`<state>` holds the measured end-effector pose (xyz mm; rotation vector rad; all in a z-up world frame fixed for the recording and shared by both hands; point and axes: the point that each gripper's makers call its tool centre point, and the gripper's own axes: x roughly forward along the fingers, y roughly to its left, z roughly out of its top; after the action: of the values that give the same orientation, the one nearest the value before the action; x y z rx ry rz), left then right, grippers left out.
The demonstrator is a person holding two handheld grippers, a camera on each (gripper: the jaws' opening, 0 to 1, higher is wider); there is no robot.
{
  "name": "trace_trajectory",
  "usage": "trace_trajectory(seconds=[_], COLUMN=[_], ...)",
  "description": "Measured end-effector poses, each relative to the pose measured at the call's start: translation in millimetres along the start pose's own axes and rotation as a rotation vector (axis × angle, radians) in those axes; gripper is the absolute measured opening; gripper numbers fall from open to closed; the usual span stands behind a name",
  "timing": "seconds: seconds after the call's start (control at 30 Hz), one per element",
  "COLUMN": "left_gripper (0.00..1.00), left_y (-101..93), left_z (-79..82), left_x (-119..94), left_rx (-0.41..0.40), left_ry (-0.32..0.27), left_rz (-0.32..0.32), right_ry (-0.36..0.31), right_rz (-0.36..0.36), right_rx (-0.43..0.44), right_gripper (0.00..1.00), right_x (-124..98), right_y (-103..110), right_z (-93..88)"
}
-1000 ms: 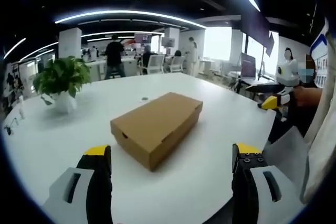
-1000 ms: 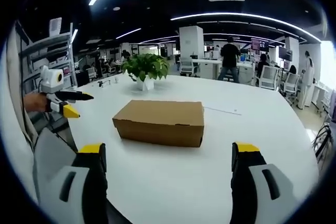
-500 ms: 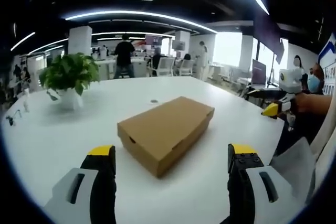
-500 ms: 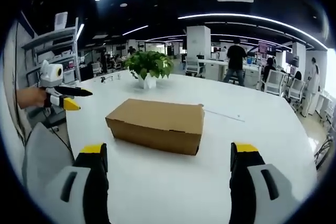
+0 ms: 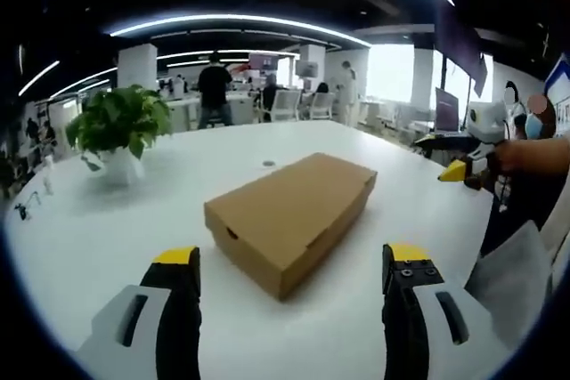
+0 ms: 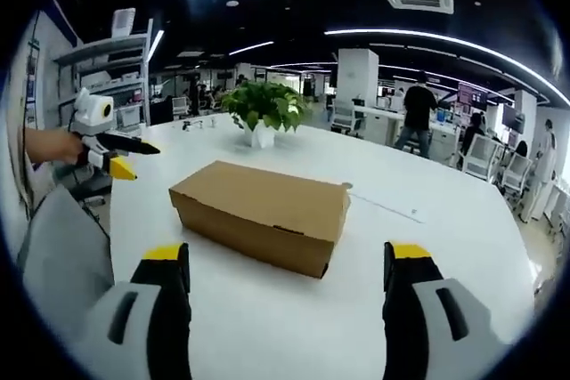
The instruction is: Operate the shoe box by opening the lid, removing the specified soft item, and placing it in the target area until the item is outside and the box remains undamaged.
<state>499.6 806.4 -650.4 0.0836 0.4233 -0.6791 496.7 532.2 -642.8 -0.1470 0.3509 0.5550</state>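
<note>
A closed brown cardboard shoe box [image 5: 289, 215] [image 6: 260, 211] lies on the white table [image 5: 89, 229] [image 6: 445, 246], its lid down, so nothing inside shows. My left gripper [image 5: 292, 266] is open, held short of the box's near corner with nothing between its yellow-tipped fingers. My right gripper [image 6: 285, 262] is also open, hovering short of the box's long side. The right gripper [image 5: 463, 166] appears at the right edge of the left gripper view, and the left gripper [image 6: 111, 153] at the left edge of the right gripper view, each held by a hand.
A potted green plant [image 5: 120, 131] [image 6: 263, 109] stands on the table beyond the box. The table's edge curves close to the person's grey clothing [image 6: 62, 246]. People, chairs and desks [image 5: 267, 104] fill the office behind.
Both views have drawn slightly closer to the box, which looms larger. The box itself has not moved and both grippers stay open.
</note>
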Motion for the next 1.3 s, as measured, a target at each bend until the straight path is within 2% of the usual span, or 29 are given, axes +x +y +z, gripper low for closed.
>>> trace_trajectory(seconds=[0.2, 0.37, 0.77, 1.1, 1.3], left_gripper=[0.79, 0.74, 0.67, 0.59, 0.59], left_y=[3.2, 4.6, 5.7, 9.8, 13.4], left_z=[-11.7, -21.4, -34.0, -39.1, -41.9], left_x=[10, 18, 33, 49, 60], left_rx=[-0.001, 0.003, 0.005, -0.003, -0.001], left_ry=[0.041, 0.072, 0.104, 0.111, 0.122], left_rz=[0.02, 0.032, 0.05, 0.072, 0.081], right_ry=[0.03, 0.045, 0.093, 0.131, 0.151], right_rz=[0.039, 0.067, 0.126, 0.138, 0.121], right_rx=[-0.053, -0.063, -0.088, -0.09, -0.08], right_gripper=[0.78, 0.71, 0.61, 0.5, 0.45], right_x=[14, 26, 53, 77, 96], right_y=[-4, -6, -11, -18, -29], right_z=[-7.1, -11.1, -26.6, -35.2, -37.8])
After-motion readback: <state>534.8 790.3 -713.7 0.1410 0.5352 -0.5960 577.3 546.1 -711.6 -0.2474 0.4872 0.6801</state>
